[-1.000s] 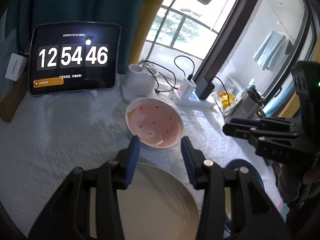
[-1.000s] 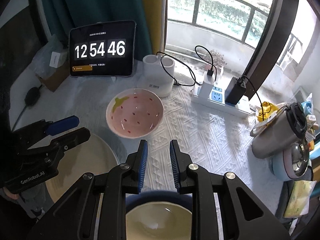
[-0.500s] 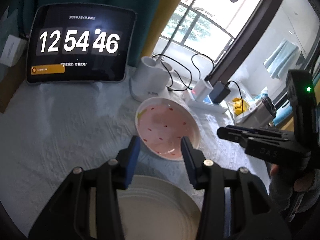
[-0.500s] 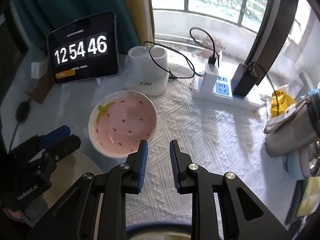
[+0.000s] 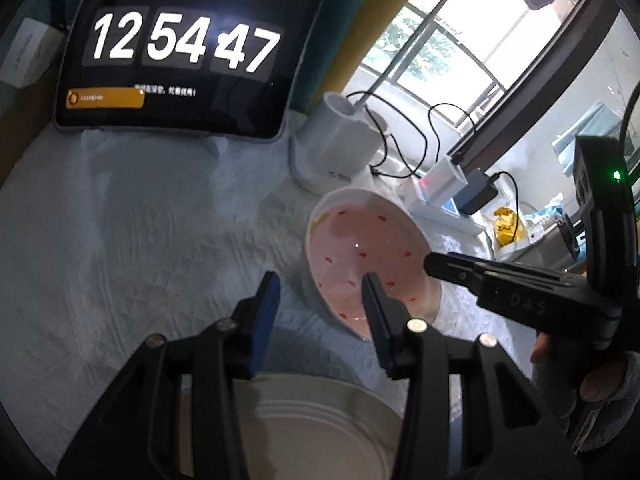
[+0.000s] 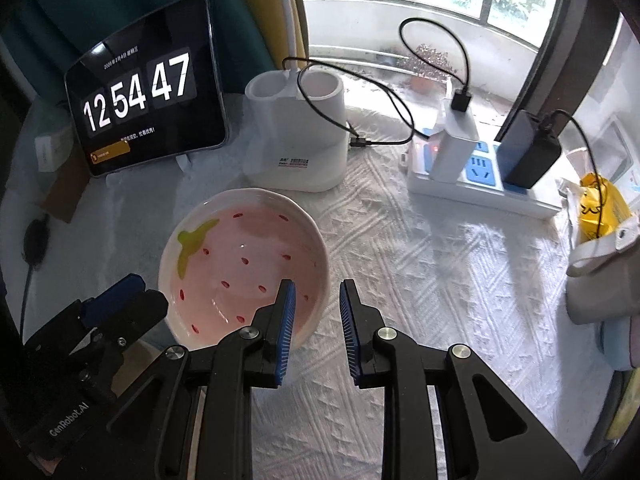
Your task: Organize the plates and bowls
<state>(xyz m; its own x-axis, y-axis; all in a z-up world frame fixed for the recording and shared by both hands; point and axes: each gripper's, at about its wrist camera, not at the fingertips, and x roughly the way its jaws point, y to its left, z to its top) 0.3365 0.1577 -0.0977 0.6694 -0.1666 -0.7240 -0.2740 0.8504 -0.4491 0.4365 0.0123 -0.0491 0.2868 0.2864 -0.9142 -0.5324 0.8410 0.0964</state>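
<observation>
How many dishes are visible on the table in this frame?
2. The pink strawberry bowl sits mid-table in front of the white holder; the cream plate lies nearer, under the left gripper. Others may be hidden below the frames.

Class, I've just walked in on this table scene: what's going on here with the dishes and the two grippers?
A person holds two grippers over a cloth-covered table. Both point at the pink strawberry bowl: the right gripper is open at its near rim, the left gripper open at its other side. Neither grips anything. A cream plate lies under the left one.
</observation>
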